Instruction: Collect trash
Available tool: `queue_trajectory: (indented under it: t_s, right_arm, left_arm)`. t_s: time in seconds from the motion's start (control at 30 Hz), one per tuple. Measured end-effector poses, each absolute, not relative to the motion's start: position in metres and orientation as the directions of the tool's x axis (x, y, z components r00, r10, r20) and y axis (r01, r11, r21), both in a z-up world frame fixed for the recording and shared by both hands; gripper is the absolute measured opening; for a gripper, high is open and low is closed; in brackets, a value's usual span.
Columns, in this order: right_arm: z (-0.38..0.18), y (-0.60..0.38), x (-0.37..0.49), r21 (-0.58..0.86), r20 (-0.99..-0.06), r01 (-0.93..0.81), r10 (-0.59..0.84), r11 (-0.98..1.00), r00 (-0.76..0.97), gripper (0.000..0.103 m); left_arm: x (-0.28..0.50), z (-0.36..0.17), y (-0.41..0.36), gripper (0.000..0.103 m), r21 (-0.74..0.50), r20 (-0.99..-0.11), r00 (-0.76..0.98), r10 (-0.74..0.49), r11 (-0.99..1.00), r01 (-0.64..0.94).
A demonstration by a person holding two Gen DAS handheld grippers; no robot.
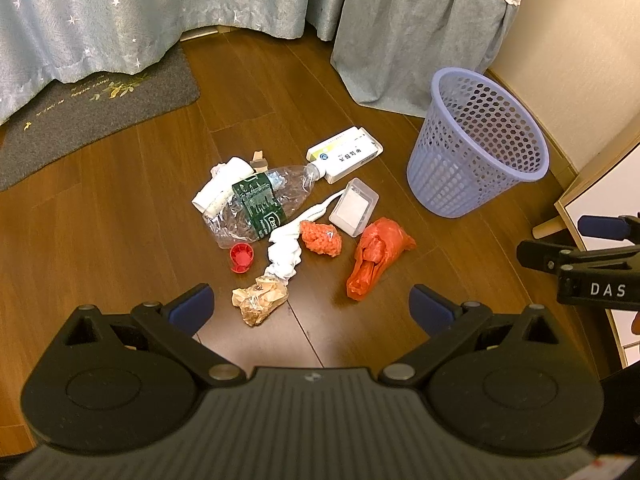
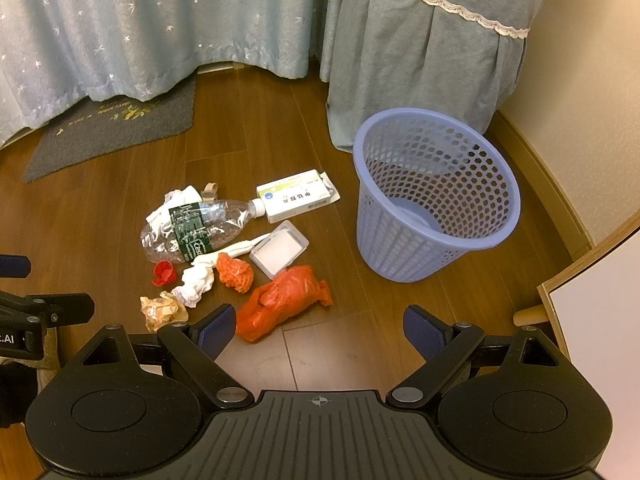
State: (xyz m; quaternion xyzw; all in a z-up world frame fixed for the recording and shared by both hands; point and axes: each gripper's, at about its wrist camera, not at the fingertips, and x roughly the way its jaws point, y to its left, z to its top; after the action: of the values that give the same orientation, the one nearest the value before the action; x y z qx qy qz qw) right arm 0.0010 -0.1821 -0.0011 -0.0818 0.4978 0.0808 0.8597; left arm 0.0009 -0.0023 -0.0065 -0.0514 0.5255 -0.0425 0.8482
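Observation:
Trash lies in a heap on the wooden floor: a crushed clear bottle [image 1: 260, 204] [image 2: 192, 230] with a green label, a white medicine box [image 1: 344, 154] [image 2: 296, 196], a clear plastic tray [image 1: 354, 207] [image 2: 279, 254], an orange plastic bag [image 1: 374, 258] [image 2: 282, 302], an orange net wad [image 1: 321, 238] [image 2: 236, 272], white tissue [image 1: 284, 254] [image 2: 196, 284], a red cap [image 1: 241, 257] [image 2: 164, 273] and a brown crumpled wrapper [image 1: 260, 300] [image 2: 162, 310]. A blue mesh bin [image 1: 476, 144] [image 2: 432, 196] stands upright to the right, with nothing inside. My left gripper [image 1: 312, 308] and right gripper [image 2: 316, 328] hover open above the heap, holding nothing.
Blue-grey curtains [image 1: 120, 12] and a skirted cloth cover [image 2: 420, 52] hang at the back. A grey doormat [image 1: 92, 116] lies at far left. A white board with a wooden frame [image 2: 592, 312] stands at the right, by the cream wall.

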Motion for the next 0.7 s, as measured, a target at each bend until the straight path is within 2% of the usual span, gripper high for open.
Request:
queue_trajectory:
  t_s: [0.7]
  right_arm:
    - [-0.0026, -0.1799, 0.0008, -0.061, -0.869, -0.214, 0.053, 0.975, 0.491, 0.089]
  left_arm:
    - [0.001, -0.0051, -0.0046, 0.102, -0.119, -0.884, 0.453, -0.117, 0.993, 0.024]
